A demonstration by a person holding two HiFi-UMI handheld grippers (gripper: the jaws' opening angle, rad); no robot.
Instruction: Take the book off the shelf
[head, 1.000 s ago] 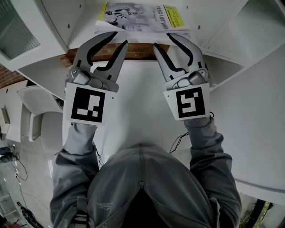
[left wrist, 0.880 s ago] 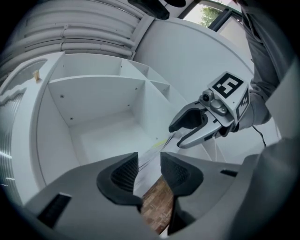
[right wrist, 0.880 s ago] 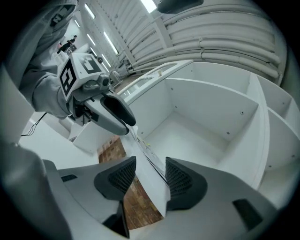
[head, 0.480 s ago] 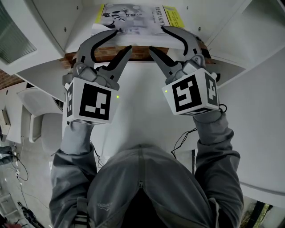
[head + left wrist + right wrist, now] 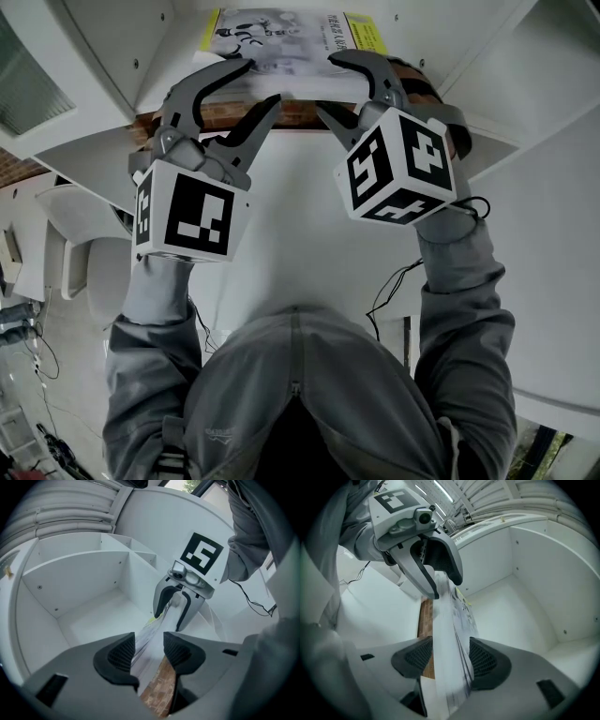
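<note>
The paperback book (image 5: 281,33), top centre, looks light and floppy. The left hand-held gripper (image 5: 261,82) and right hand-held gripper (image 5: 325,82), just opened wide, straddle its near edge: grip there.

Legible text: none | book (image 5: 281,33) cover: yellow-band print and title lines, too small to read | jacket (image 5: 220,429) chest logo: illegible

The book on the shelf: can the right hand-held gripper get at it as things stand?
Probably yes: the jaws of the right hand-held gripper have just been opening, the book already stands edge-on between them, and nothing blocks it.
</note>
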